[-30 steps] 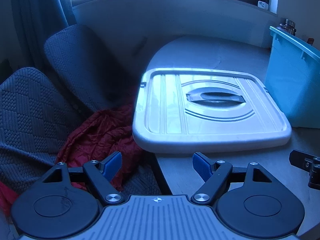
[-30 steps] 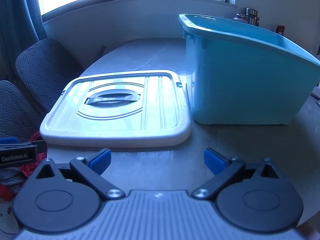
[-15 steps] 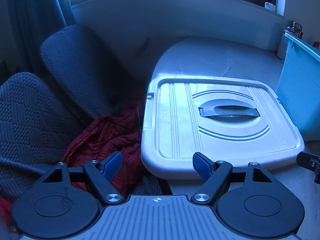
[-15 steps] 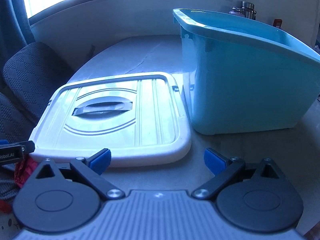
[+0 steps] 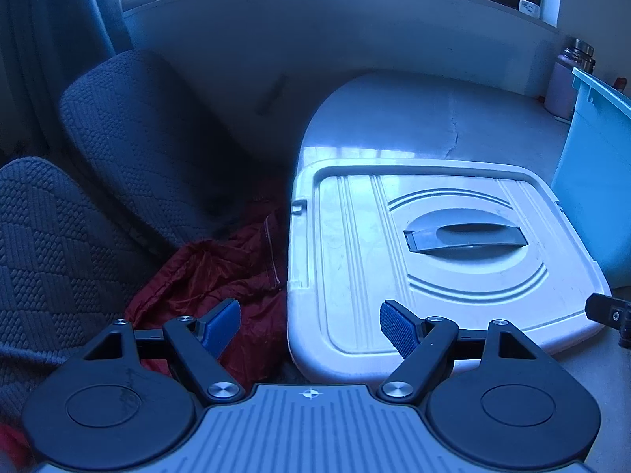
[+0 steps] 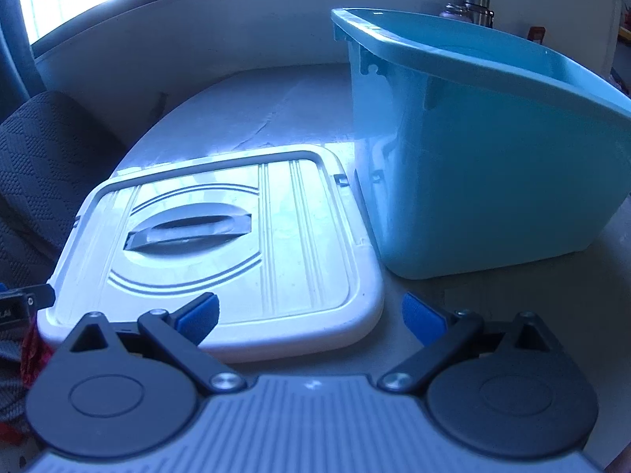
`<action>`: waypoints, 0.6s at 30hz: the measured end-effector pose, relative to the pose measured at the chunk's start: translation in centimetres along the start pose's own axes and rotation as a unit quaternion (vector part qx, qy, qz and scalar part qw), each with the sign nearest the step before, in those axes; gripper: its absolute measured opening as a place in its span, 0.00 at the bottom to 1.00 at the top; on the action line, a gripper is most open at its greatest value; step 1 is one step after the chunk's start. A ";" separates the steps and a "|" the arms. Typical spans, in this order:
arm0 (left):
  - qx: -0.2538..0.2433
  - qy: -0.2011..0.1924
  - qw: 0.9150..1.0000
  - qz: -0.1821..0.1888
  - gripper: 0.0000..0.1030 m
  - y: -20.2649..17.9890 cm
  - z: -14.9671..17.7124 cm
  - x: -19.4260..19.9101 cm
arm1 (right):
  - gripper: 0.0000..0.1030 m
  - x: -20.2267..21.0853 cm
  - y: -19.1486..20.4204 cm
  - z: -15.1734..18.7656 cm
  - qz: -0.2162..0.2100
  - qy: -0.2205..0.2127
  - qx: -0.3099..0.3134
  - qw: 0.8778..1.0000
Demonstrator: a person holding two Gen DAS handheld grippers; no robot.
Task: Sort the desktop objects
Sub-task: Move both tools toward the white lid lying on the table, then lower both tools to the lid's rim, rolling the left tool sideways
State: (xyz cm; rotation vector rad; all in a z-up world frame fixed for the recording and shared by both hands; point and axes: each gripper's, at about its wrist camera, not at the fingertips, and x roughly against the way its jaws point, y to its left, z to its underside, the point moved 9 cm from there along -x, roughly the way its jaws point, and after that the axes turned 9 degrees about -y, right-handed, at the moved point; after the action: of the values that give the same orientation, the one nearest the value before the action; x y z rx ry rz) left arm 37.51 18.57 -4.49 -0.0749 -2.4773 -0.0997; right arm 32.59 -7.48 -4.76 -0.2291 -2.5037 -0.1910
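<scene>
On table [image 6: 252, 118]: one lid [image 6: 221, 252], one bin [image 6: 489, 181], perhaps two flasks [image 5: 568, 79].

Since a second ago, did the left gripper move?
Yes. The left gripper went forward toward the flat white plastic lid, whose near-left corner now lies between its open fingers; the lid stays beside the turquoise bin.

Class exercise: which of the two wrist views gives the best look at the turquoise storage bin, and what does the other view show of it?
The right wrist view: the turquoise storage bin shows nearly whole there, rim, two walls and base on the table, beside the white lid. The left wrist view catches only a cropped slice of one wall at its right edge.
</scene>
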 end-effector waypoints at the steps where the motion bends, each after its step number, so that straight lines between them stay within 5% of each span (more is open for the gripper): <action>1: -0.001 0.000 1.000 0.002 0.78 0.0 -0.1 -0.2 | 0.97 -0.2 0.0 -0.1 0.001 0.000 -0.003 1.000; 18: 0.023 0.011 1.000 -0.016 0.78 0.0 -1.8 -1.9 | 0.97 -5.9 -1.8 0.5 0.003 0.070 -0.041 0.997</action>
State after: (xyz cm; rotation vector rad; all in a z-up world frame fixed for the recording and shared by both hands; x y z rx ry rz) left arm 40.15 18.39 -4.23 -0.0155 -2.4571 -0.0571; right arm 36.60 -9.85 -8.82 -0.2485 -2.3578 -0.2968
